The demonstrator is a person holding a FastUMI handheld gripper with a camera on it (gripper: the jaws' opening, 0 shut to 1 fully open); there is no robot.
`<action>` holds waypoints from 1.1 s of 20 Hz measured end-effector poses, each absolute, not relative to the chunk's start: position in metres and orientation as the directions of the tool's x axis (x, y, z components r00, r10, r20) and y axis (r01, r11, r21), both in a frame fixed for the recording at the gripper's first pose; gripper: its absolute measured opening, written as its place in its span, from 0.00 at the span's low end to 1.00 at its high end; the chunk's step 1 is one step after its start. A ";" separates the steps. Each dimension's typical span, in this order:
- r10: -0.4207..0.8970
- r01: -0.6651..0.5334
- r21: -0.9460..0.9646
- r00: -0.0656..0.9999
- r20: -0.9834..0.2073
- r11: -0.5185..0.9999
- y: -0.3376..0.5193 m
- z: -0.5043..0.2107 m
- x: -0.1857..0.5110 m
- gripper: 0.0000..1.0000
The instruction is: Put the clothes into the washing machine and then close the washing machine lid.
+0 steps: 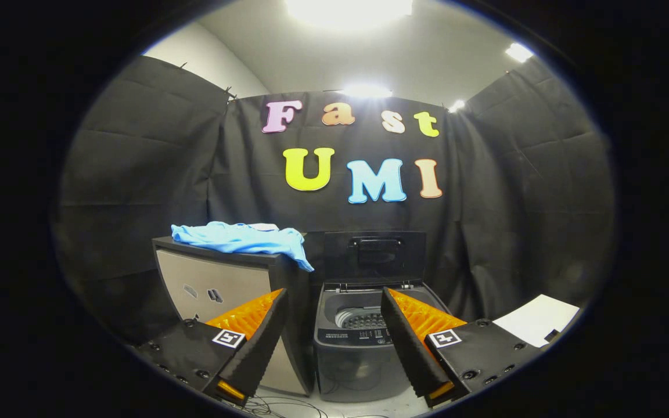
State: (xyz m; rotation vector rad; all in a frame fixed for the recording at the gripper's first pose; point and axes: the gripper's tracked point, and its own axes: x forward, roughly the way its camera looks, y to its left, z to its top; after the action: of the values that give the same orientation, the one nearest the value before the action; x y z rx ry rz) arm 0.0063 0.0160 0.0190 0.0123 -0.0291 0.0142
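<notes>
1. Gripper view, the step in hand: nothing is picked up yet, so this looks like the very start, the approach to the clothes. A light blue garment (241,238) lies in a loose heap on top of a cabinet (218,284) at the left centre of the frame, one corner drooping over the cabinet's right edge.

2. Just beside the cabinet, at centre frame, stands the washing machine (363,342). Its lid (375,254) is tipped up against the black cloth wall behind, and the drum (363,319) shows open below it.

3. The next move, as I judge it, calls for lifting and swinging left toward the cabinet top, then closing on a fold of the garment; the hanging corner looks the easiest bit to catch.

4. The gripper (334,299) hangs low in the frame with its fingers spread wide apart, holding nothing and touching nothing. The washer's opening sits between and beyond them; the garment is higher, beyond the left finger.

5. A white sheet (535,319) lies at lower right, and some cables (276,406) trail on the floor.
</notes>
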 end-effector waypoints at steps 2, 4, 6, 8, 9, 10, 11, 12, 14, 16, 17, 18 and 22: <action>0.023 -0.023 0.012 0.999 0.029 1.000 0.020 0.025 0.008 0.99; 0.038 -0.039 0.011 0.999 0.031 0.999 0.025 0.033 0.013 0.99; 0.052 -0.052 0.009 0.998 0.029 0.999 0.029 0.040 0.022 0.98; 0.074 -0.075 0.019 0.997 0.029 0.997 0.037 0.051 0.033 0.99; 0.083 -0.084 0.025 0.996 0.033 0.996 0.040 0.057 0.039 0.99; 0.087 -0.088 0.028 0.995 0.044 0.996 0.042 0.066 0.044 0.99; 0.089 -0.091 0.030 0.995 0.053 0.995 0.044 0.075 0.051 0.99; 0.094 -0.096 0.027 0.994 0.057 0.995 0.046 0.083 0.056 0.99; 0.109 -0.109 0.006 0.992 0.068 0.994 0.052 0.098 0.070 0.99; 0.125 -0.125 -0.004 0.989 0.085 0.992 0.058 0.114 0.082 0.99; 0.135 -0.135 -0.004 0.987 0.093 0.991 0.063 0.120 0.090 0.98; 0.142 -0.143 -0.002 0.985 0.100 0.990 0.067 0.126 0.096 0.98; 0.182 -0.183 0.005 0.978 0.100 0.983 0.087 0.142 0.128 0.98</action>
State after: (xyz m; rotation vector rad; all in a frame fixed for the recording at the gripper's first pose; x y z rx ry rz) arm 0.1276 0.0867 0.1419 0.0142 -0.0992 0.1838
